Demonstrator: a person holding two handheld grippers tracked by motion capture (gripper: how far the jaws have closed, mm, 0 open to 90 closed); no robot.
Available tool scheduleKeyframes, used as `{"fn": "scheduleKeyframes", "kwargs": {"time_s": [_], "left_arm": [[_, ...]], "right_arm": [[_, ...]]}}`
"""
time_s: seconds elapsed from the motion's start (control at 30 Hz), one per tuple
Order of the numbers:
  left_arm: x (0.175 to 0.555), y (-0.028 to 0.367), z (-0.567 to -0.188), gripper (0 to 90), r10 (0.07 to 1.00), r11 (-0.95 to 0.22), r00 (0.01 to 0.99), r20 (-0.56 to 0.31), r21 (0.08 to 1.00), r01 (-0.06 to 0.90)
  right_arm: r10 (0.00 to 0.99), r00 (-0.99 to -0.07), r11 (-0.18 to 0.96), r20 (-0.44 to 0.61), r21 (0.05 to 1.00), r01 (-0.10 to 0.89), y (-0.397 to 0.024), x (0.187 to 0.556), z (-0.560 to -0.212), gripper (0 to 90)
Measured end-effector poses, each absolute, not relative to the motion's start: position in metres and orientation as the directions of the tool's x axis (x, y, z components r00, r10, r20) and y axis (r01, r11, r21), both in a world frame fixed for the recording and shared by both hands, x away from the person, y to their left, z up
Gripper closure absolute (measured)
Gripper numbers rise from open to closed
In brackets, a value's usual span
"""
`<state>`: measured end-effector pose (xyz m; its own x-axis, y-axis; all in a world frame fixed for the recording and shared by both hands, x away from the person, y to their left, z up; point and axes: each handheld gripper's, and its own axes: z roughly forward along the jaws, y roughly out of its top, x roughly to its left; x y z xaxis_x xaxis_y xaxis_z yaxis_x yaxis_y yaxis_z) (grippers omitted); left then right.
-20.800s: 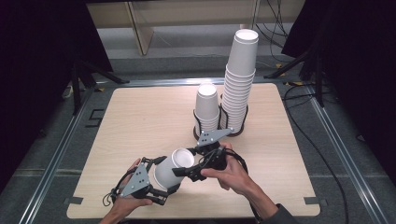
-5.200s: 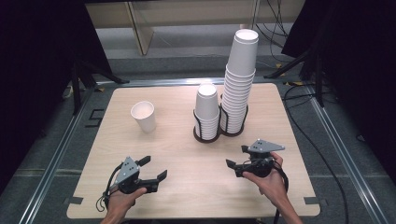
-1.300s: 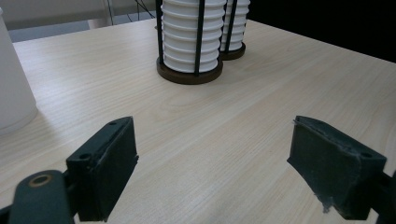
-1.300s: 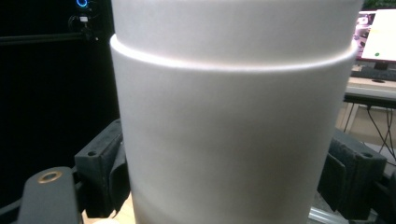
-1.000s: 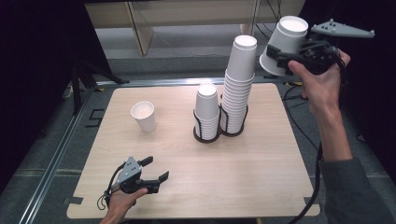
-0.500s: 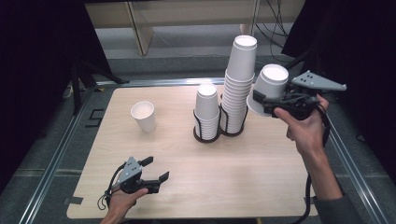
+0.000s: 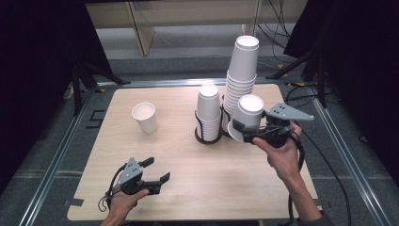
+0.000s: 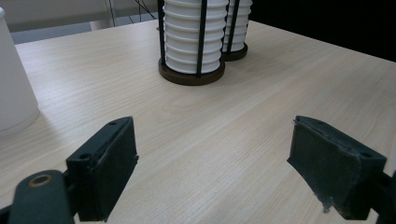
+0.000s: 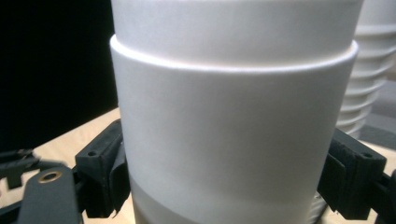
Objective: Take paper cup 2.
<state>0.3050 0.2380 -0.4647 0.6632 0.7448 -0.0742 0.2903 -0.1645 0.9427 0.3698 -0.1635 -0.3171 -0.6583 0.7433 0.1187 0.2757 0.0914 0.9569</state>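
Cups, two nested together [image 7: 248,117], sit clamped in your right gripper [image 7: 244,133], held in the air just to the right of the two black wire holders at the back middle of the table [image 7: 188,165]. In the right gripper view the two black jaws press against both sides of the white wall [image 9: 233,140], and a rolled rim across the top of that view marks where one cup sits inside the other. From above, the cups are upside down and tilted, wide mouth toward the table and flat base up, right beside the foot of the tall stack [image 7: 241,75].

That tall stack stands in the right-hand holder and rises well above everything else. The short stack [image 7: 208,110] sits in the left-hand holder [image 7: 208,136], touching nothing but its wire cage. In the left gripper view both holders stand straight ahead, with the short stack's ribbed rims [image 8: 191,37] showing between the black wires.

Your left gripper [image 7: 150,174] lies low at the near left of the table, its jaws parted with only bare wood between them; it grasps nothing. One single cup [image 7: 145,117] stands upright with its mouth open upward at the far left, well apart from the holders and from both of your hands; its white side [image 8: 14,84] shows at the left edge of the left gripper view.
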Motion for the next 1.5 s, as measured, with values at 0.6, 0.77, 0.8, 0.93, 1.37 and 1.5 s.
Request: {"fn": "scheduleKeyframes", "kwargs": {"time_s": [0.6, 0.77, 0.8, 0.93, 1.37, 1.5], "left_arm": [[0.302, 0.236, -0.462, 14.4, 0.722, -0.161, 0.689, -0.065, 0.953, 0.258], [0.302, 0.234, -0.462, 14.4, 0.709, -0.152, 0.703, -0.065, 0.958, 0.243], [0.302, 0.234, -0.463, 14.4, 0.706, -0.149, 0.705, -0.065, 0.960, 0.237], [0.300, 0.232, -0.462, 14.4, 0.699, -0.168, 0.713, -0.054, 0.957, 0.237], [0.298, 0.219, -0.463, 14.4, 0.655, -0.154, 0.752, -0.080, 0.960, 0.236], [0.298, 0.215, -0.464, 14.5, 0.649, -0.153, 0.756, -0.086, 0.959, 0.240]], "right_arm": [[0.647, -0.746, 0.157, 0.160, 0.929, 0.336, -0.116, 0.373, -0.382, 17.4], [0.610, -0.771, 0.147, 0.186, 0.929, 0.340, -0.106, 0.373, -0.396, 17.4], [0.611, -0.772, 0.152, 0.175, 0.931, 0.332, -0.106, 0.372, -0.397, 17.3], [0.582, -0.793, 0.165, 0.183, 0.928, 0.335, -0.098, 0.369, -0.404, 17.3], [0.522, -0.840, 0.222, 0.145, 0.929, 0.298, -0.075, 0.361, -0.415, 17.3], [0.496, -0.853, 0.220, 0.164, 0.926, 0.306, -0.068, 0.359, -0.417, 17.3]]}}
